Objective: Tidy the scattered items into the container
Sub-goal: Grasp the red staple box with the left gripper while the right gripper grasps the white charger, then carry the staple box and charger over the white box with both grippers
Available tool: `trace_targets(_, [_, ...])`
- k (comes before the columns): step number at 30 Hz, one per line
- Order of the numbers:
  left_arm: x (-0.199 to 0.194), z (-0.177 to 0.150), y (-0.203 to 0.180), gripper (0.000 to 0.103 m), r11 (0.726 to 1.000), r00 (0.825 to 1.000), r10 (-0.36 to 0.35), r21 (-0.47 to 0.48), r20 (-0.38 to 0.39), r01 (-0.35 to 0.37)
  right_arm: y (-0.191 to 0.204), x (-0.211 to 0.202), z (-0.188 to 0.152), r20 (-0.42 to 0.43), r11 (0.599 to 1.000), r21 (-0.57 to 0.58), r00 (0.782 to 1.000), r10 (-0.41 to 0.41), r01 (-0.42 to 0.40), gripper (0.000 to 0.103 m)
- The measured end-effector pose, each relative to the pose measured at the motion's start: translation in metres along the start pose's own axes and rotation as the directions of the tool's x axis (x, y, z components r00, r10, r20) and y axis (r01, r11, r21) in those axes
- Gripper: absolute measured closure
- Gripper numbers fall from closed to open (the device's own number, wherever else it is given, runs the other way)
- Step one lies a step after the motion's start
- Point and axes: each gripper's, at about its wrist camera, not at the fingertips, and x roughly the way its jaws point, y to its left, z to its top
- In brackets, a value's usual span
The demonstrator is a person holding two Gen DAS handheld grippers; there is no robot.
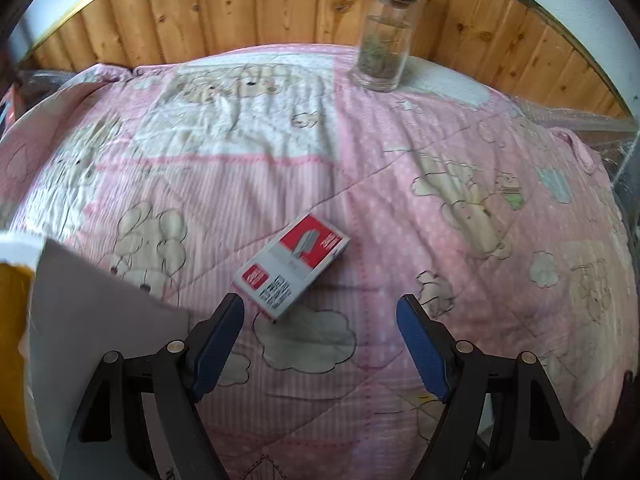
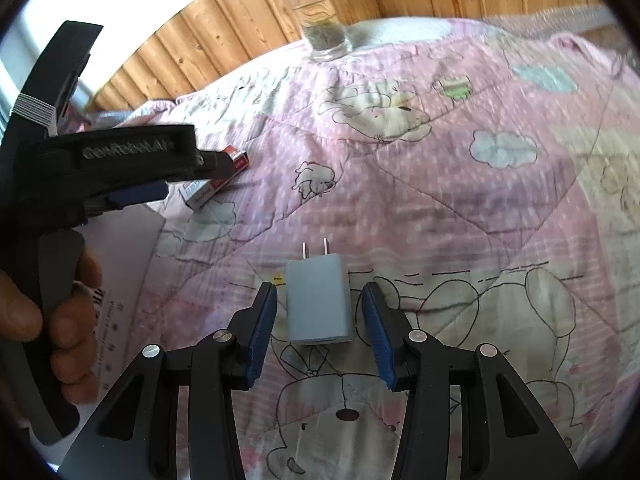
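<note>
soft daylight fills both views, brightest on the white wall (image 1: 580, 4) at the top. shadows on the quilt (image 1: 400, 200) are faint. fisheye bending curves the edges, corners go black, and the right view's rim is smeared.

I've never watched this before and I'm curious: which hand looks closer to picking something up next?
The right. Its gripper is open with the grey charger plug already sitting between the fingers. The left gripper is open too, but the red and grey box still lies ahead of its fingertips.

A quilted cloth cover (image 1: 400, 184) lies beneath a printed cardboard box (image 1: 292, 266), a clear glass jar (image 1: 384, 44) and a smooth matt plastic charger (image 2: 319, 300); wooden panelling (image 1: 240, 16) stands behind.
</note>
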Motion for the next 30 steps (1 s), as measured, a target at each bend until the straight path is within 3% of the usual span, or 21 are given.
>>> trace_targets(5, [0.052,0.019,-0.009,0.022,0.978,0.992,0.116,0.180,-0.053,-0.105,0.010,0.002,0.003,-0.006,0.999,-0.038,1.000,-0.021,0.021,0.055])
trace_targets(6, [0.057,0.022,-0.006,0.019,0.977,0.992,0.116,0.186,-0.046,-0.105,0.010,0.003,0.004,-0.005,0.999,-0.045,1.000,-0.030,0.030,0.064])
trace_targets(7, [0.058,0.026,0.000,0.022,0.986,0.996,0.073,0.155,-0.059,-0.063,0.010,0.003,0.003,-0.006,0.998,-0.047,0.999,-0.036,0.036,0.069])
trace_targets(8, [0.058,0.030,0.008,0.040,0.995,0.997,0.026,0.101,-0.077,-0.018,0.009,0.002,0.004,-0.009,0.998,-0.049,0.999,-0.035,0.035,0.069])
trace_targets(9, [0.055,0.031,0.013,0.051,0.998,0.997,0.001,0.064,-0.074,0.004,0.008,0.002,0.004,-0.010,0.999,-0.045,1.000,-0.029,0.029,0.069])
trace_targets(10, [0.053,0.033,0.017,0.077,0.999,0.997,-0.016,0.046,-0.071,0.019,0.006,0.001,0.005,-0.011,0.999,-0.038,1.000,-0.021,0.021,0.069])
trace_targets(11, [0.052,0.033,0.020,0.081,0.999,0.996,-0.040,0.031,-0.080,0.043,0.005,-0.001,0.005,-0.012,1.000,-0.029,1.000,-0.010,0.009,0.069])
trace_targets(15, [0.047,0.035,0.031,0.087,0.994,0.992,-0.101,-0.036,-0.080,0.098,-0.003,-0.009,0.004,0.001,0.998,0.026,0.999,0.052,-0.052,0.069])
trace_targets(18, [0.043,0.040,0.028,0.086,0.995,0.994,-0.087,-0.049,-0.065,0.084,-0.005,-0.014,0.000,0.006,0.997,0.043,0.998,0.064,-0.064,0.069])
trace_targets(20, [0.045,0.044,0.025,0.071,0.997,0.996,-0.069,-0.051,-0.055,0.066,-0.006,-0.014,-0.004,0.004,0.997,0.048,0.998,0.060,-0.060,0.069])
trace_targets(22, [0.050,0.046,0.018,0.062,0.998,0.997,-0.061,-0.036,-0.046,0.060,-0.008,-0.011,-0.007,-0.005,0.997,0.055,0.998,0.061,-0.060,0.069])
trace_targets(23, [0.053,0.048,0.017,0.062,0.998,0.997,-0.059,-0.028,-0.046,0.058,-0.009,-0.010,-0.008,-0.008,0.996,0.062,0.998,0.064,-0.063,0.069])
trace_targets(24, [0.057,0.049,0.015,0.065,0.998,0.996,-0.067,-0.023,-0.055,0.066,-0.011,-0.009,-0.010,-0.010,0.995,0.070,0.997,0.070,-0.069,0.069])
trace_targets(25, [0.060,0.049,0.014,0.089,0.998,0.996,-0.066,-0.019,-0.068,0.065,-0.012,-0.009,-0.010,-0.008,0.994,0.077,0.997,0.078,-0.077,0.069])
trace_targets(30, [0.050,0.046,0.011,0.088,0.998,0.996,-0.053,-0.022,-0.066,0.051,-0.016,-0.020,-0.011,0.005,0.986,0.112,0.992,0.123,-0.122,0.070])
